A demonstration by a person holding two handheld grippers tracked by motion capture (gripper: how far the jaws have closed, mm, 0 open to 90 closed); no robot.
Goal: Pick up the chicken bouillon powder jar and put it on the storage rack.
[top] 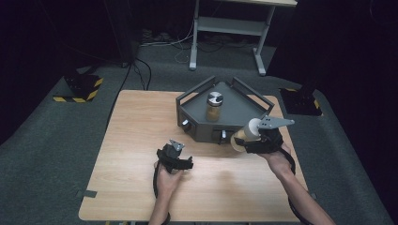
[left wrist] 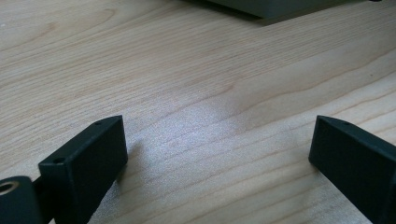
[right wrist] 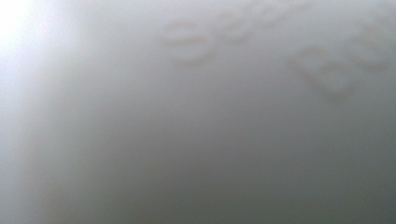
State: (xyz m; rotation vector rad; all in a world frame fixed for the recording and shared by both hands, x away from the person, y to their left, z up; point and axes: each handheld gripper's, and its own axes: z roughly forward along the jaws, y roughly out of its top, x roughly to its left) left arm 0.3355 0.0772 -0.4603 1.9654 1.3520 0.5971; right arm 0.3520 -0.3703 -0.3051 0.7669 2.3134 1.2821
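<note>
Nearest in the high view: the left gripper in the person's left hand, low over the wooden table, near its middle. The left gripper view gives the detail: both jaws spread wide, bare wood grain between them, nothing held, and a dark edge of the grey tray at the top.

Further right: the right gripper clamps a pale jar with a white cap, tilted, raised off the table just at the tray's front wall. The right gripper view shows a blurred whitish surface with faint raised lettering pressed close to the lens.

Farthest: a second jar with a silver lid upright inside the tray.
</note>
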